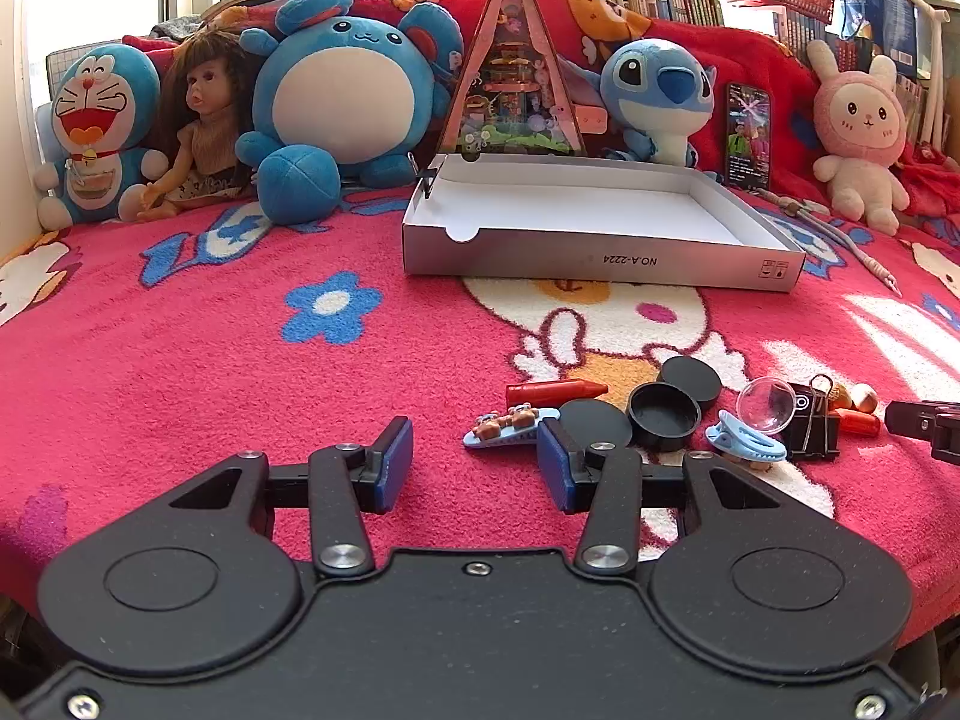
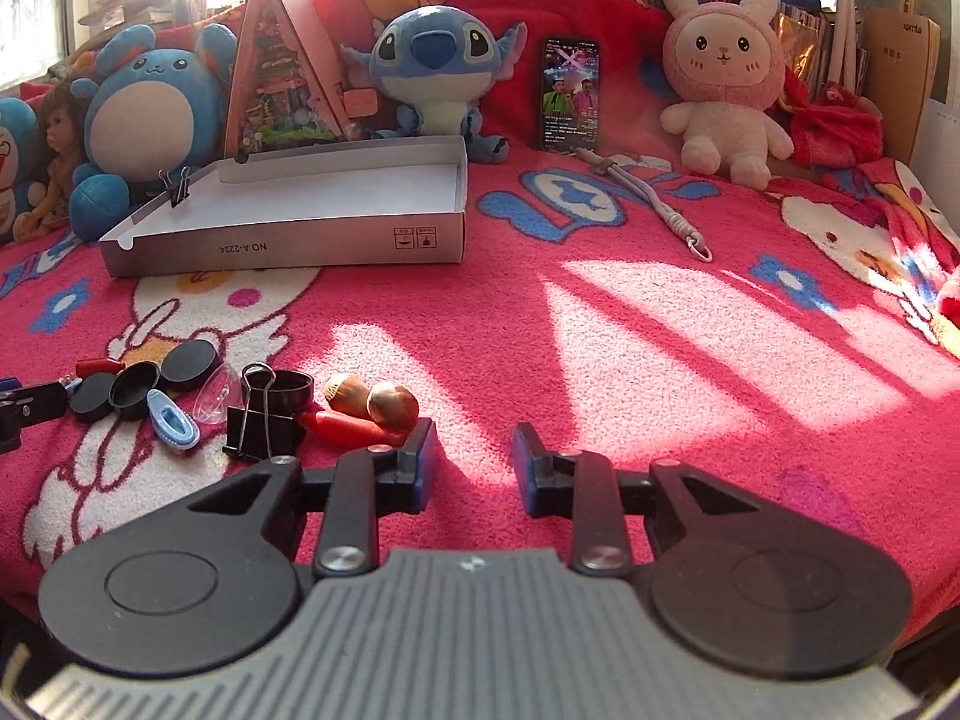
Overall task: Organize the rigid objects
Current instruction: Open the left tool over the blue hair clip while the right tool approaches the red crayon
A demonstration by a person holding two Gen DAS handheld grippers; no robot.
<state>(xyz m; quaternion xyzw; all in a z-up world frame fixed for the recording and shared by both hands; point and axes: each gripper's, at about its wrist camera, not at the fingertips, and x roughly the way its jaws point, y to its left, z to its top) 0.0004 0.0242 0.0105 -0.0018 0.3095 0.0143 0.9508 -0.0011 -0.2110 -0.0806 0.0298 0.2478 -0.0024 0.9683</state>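
A pile of small items lies on the red blanket: a red crayon (image 1: 555,390), a bear hair clip (image 1: 510,423), black round lids (image 1: 663,417), a clear dome (image 1: 768,405), a blue clip (image 1: 747,444) and a black binder clip (image 2: 258,426). Two brown nuts (image 2: 372,399) and a second red crayon (image 2: 348,426) lie beside them. My left gripper (image 1: 474,441) hovers open just left of the hair clip, with nothing between its pads. To the right of the pile, my right gripper (image 2: 475,438) is open over bare blanket. The shallow white box (image 1: 600,264) stands behind.
Plush toys (image 1: 348,84), a doll (image 1: 207,114), a triangular tin (image 1: 516,78) and a lit phone (image 2: 570,93) line the back. A grey cord (image 2: 660,198) lies right of the box. A small binder clip (image 2: 179,183) is on the box rim.
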